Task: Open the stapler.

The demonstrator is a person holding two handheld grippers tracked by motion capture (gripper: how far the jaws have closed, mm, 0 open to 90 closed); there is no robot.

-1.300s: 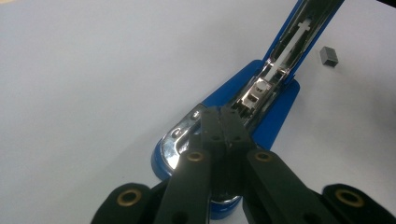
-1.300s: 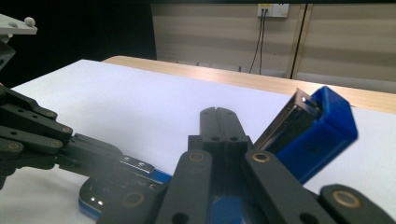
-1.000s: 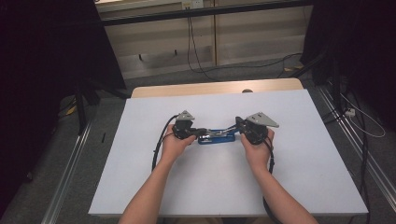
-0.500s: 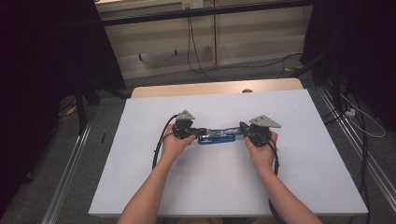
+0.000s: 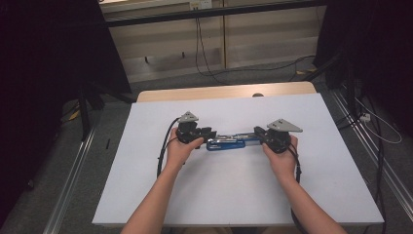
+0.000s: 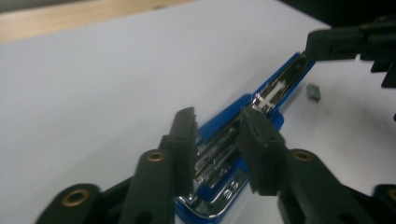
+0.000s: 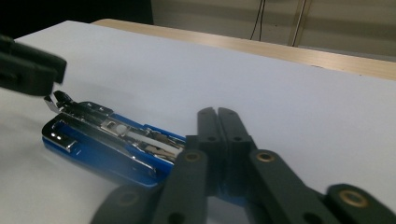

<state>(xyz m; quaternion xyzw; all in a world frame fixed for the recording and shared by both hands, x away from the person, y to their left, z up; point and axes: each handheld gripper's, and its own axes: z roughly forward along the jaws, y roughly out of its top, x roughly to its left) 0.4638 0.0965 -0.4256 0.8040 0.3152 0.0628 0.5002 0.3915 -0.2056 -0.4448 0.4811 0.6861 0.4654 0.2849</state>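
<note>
Blue stapler (image 5: 226, 143), opened flat mid-surface (image 5: 234, 195), between both grippers. Left gripper (image 6: 219, 130): jaws just opened, set apart astride its rear. Right gripper (image 7: 217, 123): jaws pressed together, seemingly over the stapler's other end.

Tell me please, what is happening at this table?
A person works on a blue metal stapler, opened flat on the white table, with a claw in each hand. The left claw has just been opening, its jaws either side of one end without pressing. The right claw looks shut at the stapler's other end.
</note>
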